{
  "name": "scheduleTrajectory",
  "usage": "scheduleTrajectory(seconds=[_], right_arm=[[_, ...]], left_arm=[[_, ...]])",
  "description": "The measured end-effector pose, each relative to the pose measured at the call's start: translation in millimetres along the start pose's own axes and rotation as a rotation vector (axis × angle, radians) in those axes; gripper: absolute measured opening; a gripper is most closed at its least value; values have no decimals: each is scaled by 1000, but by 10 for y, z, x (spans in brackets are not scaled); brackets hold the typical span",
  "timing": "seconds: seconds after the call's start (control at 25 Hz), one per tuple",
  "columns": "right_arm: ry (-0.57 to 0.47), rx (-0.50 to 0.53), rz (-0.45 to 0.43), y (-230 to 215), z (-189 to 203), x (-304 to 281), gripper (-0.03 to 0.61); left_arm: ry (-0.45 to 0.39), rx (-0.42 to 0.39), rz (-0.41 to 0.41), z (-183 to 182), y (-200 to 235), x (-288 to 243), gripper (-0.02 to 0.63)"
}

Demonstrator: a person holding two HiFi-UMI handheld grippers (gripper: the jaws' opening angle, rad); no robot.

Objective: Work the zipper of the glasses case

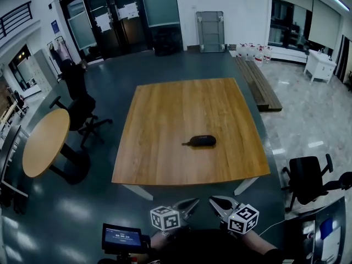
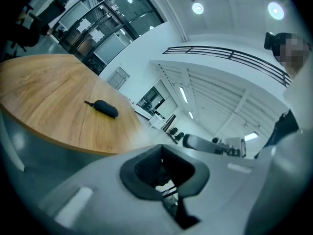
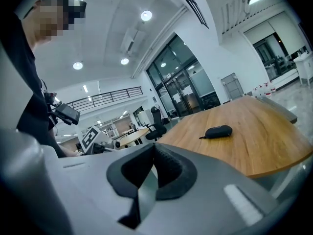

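Glasses case (image 1: pixel 201 141), black, oval, zip-fastened, lying near the middle of the light wooden worktop (image 1: pixel 165 147).
We hold the left gripper (image 1: pixel 191 204) and right gripper (image 1: pixel 218 203) low, off the near edge, well apart from it, both pairs of jaws pressed together on nothing. Zip too small to read: fits reaching in or drawing away. Any zip work, we judge, wants one pair steadying the shell, the other pinching the thin tab (image 1: pixel 185 144).

Left hand-held gripper (image 1: pixel 193 203), right hand-held gripper (image 1: pixel 215 201): apparently closed.
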State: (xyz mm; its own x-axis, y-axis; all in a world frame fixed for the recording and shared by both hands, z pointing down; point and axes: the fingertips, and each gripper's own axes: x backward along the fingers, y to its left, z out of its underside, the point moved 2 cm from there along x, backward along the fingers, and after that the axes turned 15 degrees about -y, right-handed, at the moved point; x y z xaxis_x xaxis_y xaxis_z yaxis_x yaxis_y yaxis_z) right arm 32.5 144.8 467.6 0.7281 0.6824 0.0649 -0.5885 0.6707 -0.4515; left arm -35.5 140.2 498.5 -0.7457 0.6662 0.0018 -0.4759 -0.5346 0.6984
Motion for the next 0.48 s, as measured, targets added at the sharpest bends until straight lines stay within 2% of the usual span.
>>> scheduleTrajectory(seconds=[0.28,0.48], right_arm=[[-7,-3,-19,69,-34,669,5],[1,-31,-25,7,-39,916,5]], left_arm=[[-61,-9,-47,387,-442,71,-1],[-61,-12,-66,603,-630,49,-2]])
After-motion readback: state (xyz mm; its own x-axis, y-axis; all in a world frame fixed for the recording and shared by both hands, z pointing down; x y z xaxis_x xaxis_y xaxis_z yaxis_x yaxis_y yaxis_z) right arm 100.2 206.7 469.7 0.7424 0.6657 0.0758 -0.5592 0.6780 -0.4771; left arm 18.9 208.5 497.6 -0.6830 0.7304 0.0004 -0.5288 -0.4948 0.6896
